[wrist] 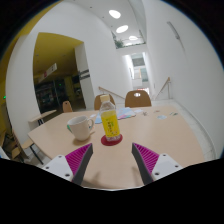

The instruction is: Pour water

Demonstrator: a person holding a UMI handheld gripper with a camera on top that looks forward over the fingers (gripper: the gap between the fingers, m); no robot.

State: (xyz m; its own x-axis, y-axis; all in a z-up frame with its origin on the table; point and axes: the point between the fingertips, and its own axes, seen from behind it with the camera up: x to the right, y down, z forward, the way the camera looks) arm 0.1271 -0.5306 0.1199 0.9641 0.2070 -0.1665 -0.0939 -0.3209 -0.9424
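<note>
A clear bottle [110, 122] with a yellow label and white cap stands upright on a red coaster [111, 141] on the light wooden table [160, 130]. A white mug [80, 127] stands just left of it, handle toward the bottle. My gripper [113, 163] is open and empty, its two pink-padded fingers [80, 158] spread wide over the table. The bottle stands just ahead of the fingers, centred on the gap between them, apart from both.
Wooden chairs [138, 98] stand along the far side of the table. Another chair [67, 106] is at the far left. White walls and a yellow-walled doorway lie behind. A dark object [12, 150] sits at the table's left edge.
</note>
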